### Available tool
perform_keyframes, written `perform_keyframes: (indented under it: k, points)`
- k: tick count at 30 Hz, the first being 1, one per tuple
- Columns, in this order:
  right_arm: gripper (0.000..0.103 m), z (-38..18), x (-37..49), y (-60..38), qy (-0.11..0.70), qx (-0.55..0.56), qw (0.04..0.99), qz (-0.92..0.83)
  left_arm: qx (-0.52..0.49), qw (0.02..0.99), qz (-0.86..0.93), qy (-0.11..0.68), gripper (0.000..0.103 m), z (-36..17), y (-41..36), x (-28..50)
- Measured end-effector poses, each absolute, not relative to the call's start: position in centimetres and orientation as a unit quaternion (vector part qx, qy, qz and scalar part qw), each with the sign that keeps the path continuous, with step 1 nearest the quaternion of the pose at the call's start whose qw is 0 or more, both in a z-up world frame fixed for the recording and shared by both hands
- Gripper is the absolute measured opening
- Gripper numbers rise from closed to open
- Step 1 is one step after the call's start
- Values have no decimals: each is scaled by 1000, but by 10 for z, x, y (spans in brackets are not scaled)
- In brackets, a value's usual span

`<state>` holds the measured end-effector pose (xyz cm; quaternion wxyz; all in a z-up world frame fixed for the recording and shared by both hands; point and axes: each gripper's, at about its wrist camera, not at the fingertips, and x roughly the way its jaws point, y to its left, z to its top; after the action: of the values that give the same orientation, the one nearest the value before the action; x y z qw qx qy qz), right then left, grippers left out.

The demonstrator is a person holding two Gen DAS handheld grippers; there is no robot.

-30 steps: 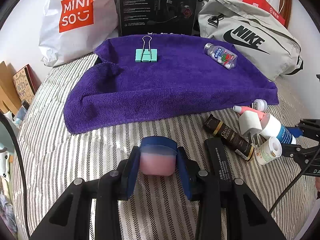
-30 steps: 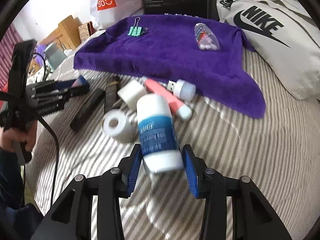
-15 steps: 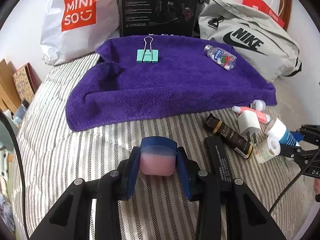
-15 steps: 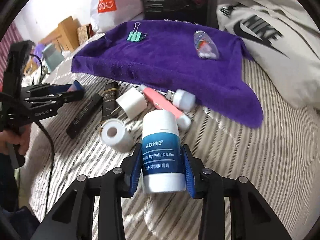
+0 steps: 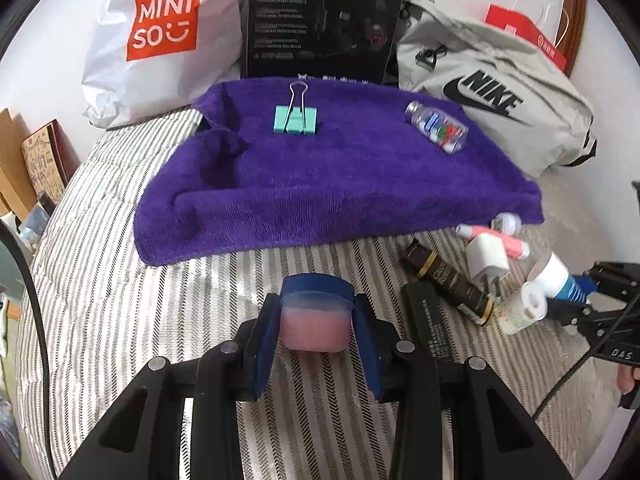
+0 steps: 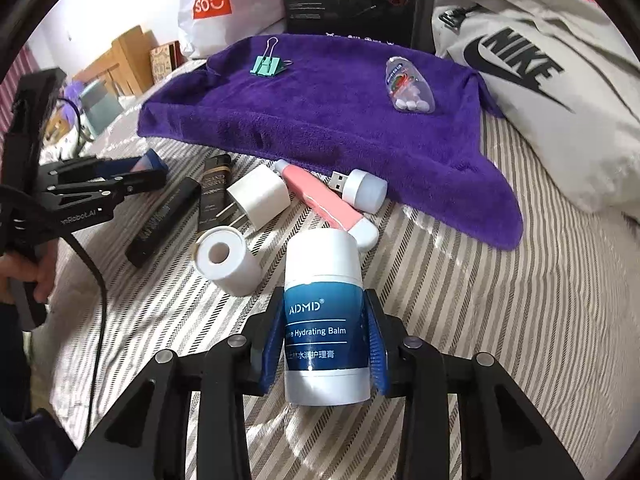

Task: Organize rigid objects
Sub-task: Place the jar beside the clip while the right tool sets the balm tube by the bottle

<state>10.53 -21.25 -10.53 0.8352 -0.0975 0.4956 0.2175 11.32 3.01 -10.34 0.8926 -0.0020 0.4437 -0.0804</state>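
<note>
My left gripper (image 5: 316,320) is shut on a small pink jar with a blue lid (image 5: 315,322), held above the striped bed in front of the purple towel (image 5: 320,184). My right gripper (image 6: 324,340) is shut on a white and blue balm bottle (image 6: 323,320), lifted over the bed. A green binder clip (image 5: 296,119) and a clear pill bottle (image 5: 438,126) lie on the towel. A white charger (image 6: 259,196), pink tube (image 6: 320,200), white USB lamp (image 6: 362,190), white roll (image 6: 226,262), dark bottle (image 6: 214,192) and black bar (image 6: 164,222) lie beside the towel's front edge.
A Miniso bag (image 5: 160,36), a black box (image 5: 324,20) and a grey Nike bag (image 5: 492,92) stand behind the towel. Cardboard and clutter sit off the bed's left side (image 6: 116,60). The left gripper shows in the right wrist view (image 6: 148,168).
My right gripper has closed on the balm bottle and lifted it back from the pile. My left gripper has edged toward the towel with the jar.
</note>
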Motion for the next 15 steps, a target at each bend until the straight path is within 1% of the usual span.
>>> perform_keyframes:
  k: [15]
  points:
    - [37,-93,106,-232,497,-61,839,213,11,901,-78,426,35,-85,29,115]
